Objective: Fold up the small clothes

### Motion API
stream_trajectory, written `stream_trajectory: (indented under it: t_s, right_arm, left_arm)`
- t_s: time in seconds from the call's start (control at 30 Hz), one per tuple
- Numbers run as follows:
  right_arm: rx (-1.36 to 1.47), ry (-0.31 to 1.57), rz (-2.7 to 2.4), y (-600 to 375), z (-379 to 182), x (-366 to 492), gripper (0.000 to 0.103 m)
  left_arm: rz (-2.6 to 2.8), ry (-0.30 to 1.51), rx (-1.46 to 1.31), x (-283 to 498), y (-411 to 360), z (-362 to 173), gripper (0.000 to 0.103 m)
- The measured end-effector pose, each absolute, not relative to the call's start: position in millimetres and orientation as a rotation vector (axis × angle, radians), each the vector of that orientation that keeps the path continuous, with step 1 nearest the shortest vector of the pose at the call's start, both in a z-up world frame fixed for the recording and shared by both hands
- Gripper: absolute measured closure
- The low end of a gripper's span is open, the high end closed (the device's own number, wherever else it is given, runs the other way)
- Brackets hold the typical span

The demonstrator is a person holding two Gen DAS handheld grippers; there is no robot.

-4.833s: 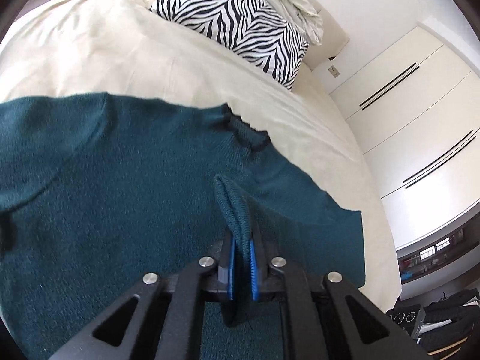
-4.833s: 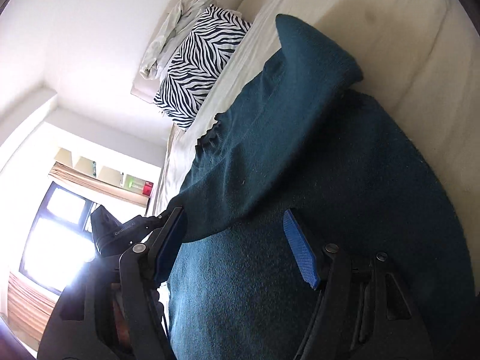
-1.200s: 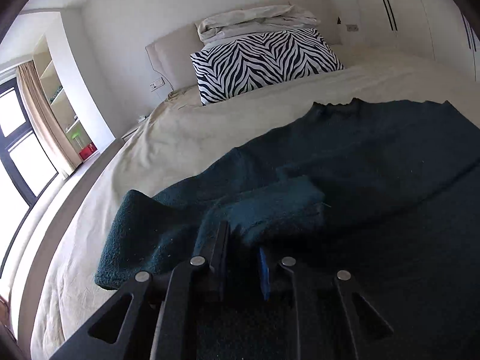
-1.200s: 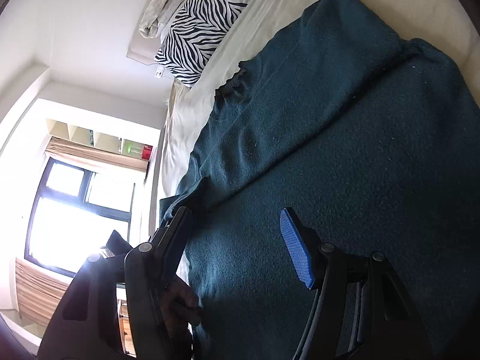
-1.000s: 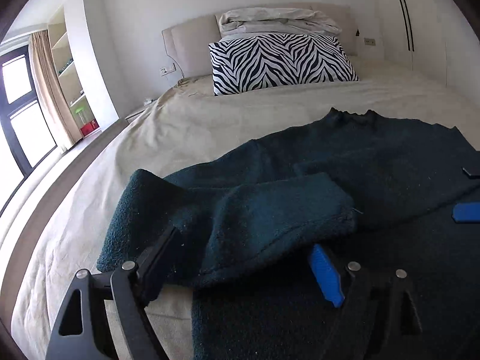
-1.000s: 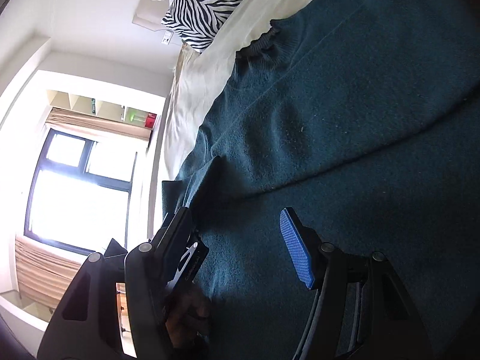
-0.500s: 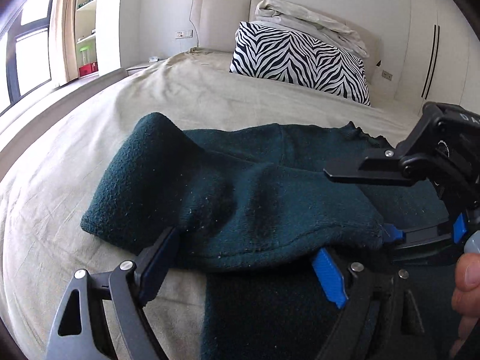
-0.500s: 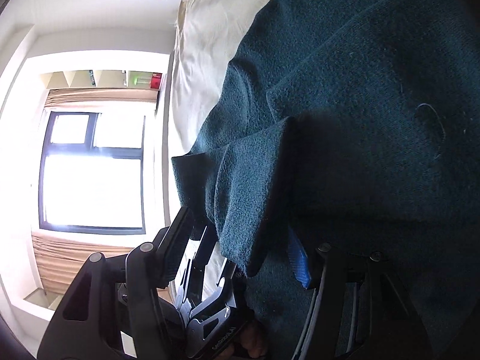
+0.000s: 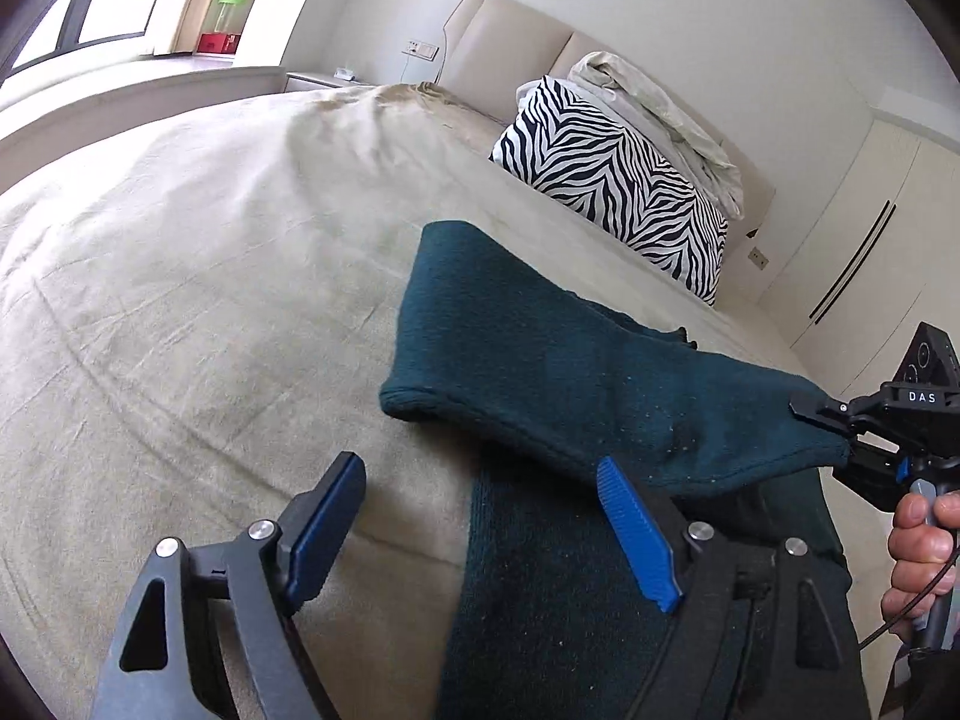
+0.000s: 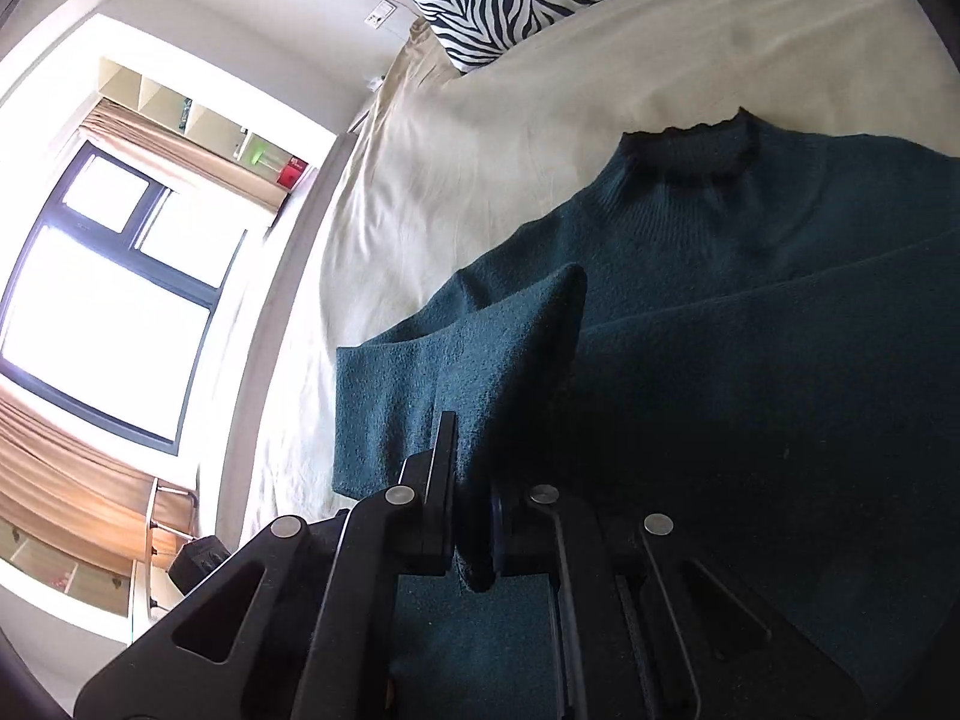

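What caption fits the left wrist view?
Right gripper pinches teal sweater sleeve above bed; left gripper open.

A dark teal knitted sweater (image 9: 576, 384) lies on a beige bed sheet (image 9: 198, 276), running from the frame's centre to its lower right. The black left gripper with blue pads (image 9: 480, 528) fills the lower frame, its jaws wide apart and slightly narrowed just now, with nothing pinched between them. At the right edge, the black right gripper (image 9: 840, 441), held by a hand (image 9: 921, 552), clamps the sweater's raised corner. A zebra-striped pillow (image 9: 618, 180) rests upper right.
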State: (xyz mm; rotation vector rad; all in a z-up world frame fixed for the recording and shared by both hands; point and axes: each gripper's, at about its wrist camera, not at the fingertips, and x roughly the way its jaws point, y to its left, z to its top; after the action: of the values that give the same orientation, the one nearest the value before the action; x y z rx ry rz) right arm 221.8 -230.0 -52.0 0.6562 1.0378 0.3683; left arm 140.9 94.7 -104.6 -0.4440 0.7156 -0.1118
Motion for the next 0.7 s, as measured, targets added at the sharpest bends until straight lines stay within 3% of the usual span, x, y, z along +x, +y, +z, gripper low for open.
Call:
stream_trajectory:
  t_s: [0.27,0.37,0.6,0.7]
  right_arm:
    - [0.609,1.067,0.19,-329.7,-85.6,197.8,0.096]
    - [0.616,1.065,0.161,-340.7,-97.3,195.2,0.096]
    - [0.578,1.023,0.085,-357.5,-88.0,194.2,0.096]
    - [0.558,1.03,0.061,-368.0,-87.3,190.6,0.096]
  left_arm:
    - [-0.143,0.706,-0.421,140.3,86.4,-97.5,0.034]
    - [-0.154,0.699,-0.443,142.3,88.9,-90.3,0.041]
    - [-0.176,0.637,-0.424,156.7,85.5,-60.7,0.044]
    - [-0.186,0.655,-0.453,169.5,86.1,-60.6,0.052]
